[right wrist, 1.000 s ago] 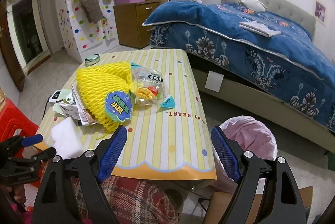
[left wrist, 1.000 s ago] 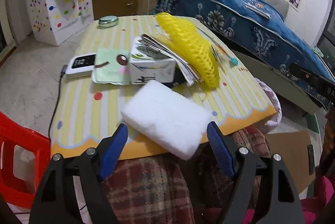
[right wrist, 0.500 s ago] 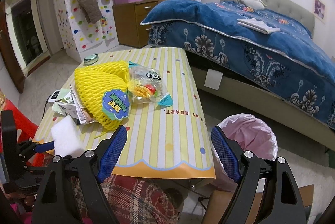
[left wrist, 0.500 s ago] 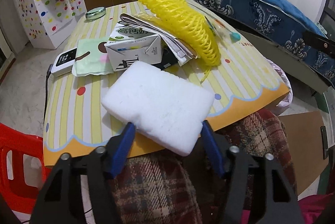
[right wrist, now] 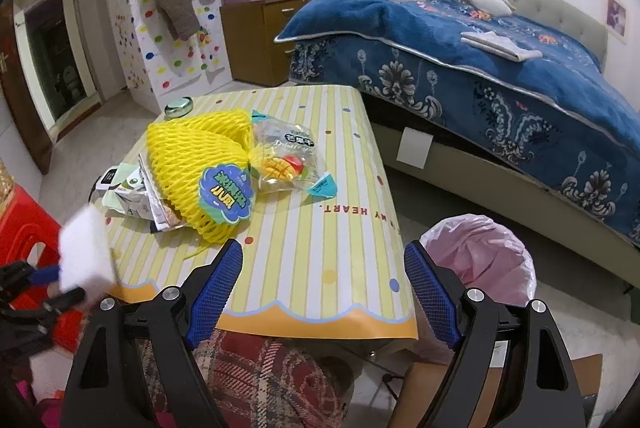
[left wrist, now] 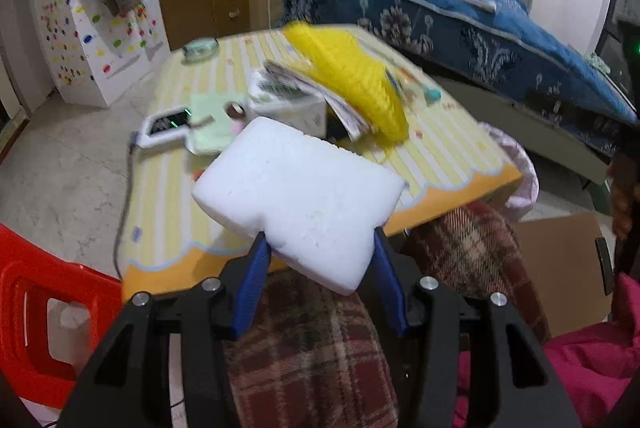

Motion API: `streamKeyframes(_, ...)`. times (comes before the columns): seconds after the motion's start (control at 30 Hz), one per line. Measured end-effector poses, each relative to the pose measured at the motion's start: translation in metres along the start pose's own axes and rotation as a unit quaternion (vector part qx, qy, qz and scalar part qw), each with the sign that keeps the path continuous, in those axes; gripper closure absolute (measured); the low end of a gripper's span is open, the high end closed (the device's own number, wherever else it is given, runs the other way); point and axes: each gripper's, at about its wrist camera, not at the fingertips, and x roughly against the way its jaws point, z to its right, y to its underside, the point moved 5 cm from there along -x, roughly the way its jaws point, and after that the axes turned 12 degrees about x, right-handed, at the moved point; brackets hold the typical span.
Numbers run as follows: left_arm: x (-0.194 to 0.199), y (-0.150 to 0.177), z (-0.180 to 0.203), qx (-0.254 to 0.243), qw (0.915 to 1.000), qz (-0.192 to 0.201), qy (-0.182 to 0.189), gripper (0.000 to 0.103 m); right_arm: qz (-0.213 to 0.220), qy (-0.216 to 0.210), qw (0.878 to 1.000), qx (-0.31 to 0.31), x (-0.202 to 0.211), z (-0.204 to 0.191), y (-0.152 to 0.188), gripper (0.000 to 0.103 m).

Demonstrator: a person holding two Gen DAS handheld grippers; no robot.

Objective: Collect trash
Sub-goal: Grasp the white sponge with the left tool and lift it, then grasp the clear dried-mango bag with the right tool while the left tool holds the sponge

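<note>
My left gripper [left wrist: 318, 248] is shut on a white foam block [left wrist: 296, 191] and holds it lifted above the near edge of the striped yellow table [left wrist: 168, 195]. The block also shows in the right wrist view [right wrist: 84, 252] at the left. My right gripper [right wrist: 322, 280] is open and empty over the table's near edge [right wrist: 316, 320]. On the table lie a yellow foam net [right wrist: 200, 163], a clear snack wrapper [right wrist: 288, 159], and a milk carton with papers [left wrist: 288, 95]. A bin lined with a pink bag [right wrist: 478, 264] stands on the floor right of the table.
A phone [left wrist: 166, 125], a green card [left wrist: 212, 123] and a round tin [left wrist: 200, 47] lie at the table's left and far side. A red stool [left wrist: 36, 312] is at the left. A blue bed [right wrist: 500, 75] is at the right. A cardboard sheet [left wrist: 560, 268] lies on the floor.
My left gripper closed on the white foam block and lifted it off the table. The right gripper has stayed open in place.
</note>
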Motion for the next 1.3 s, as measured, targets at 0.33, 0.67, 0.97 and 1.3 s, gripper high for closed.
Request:
streamKeyframes(0.33,0.023,-0.06,-0.021,0.036,0.996,0.08,-0.018,0.053,0.0,-0.011,1.0,0.011,-0.01,-0.004,-0.01,0.016)
streamKeyframes(0.67,0.004,-0.091,-0.012,0.04,0.9954,0.087,-0.009,0.052,-0.018,-0.007,0.999,0.038,-0.051,-0.004,-0.018,0.019)
streamKeyframes(0.97,-0.021,-0.108,-0.017,0.05,0.9953,0.081,-0.016,0.052,-0.044,-0.003,0.995,0.089,-0.112,-0.014,-0.021,0.021)
streamKeyframes(1.3,-0.042,-0.123,-0.024,0.059,0.9951,0.075,-0.025,0.051,-0.044,0.006,0.992,0.121,-0.154,-0.02,-0.033,0.021)
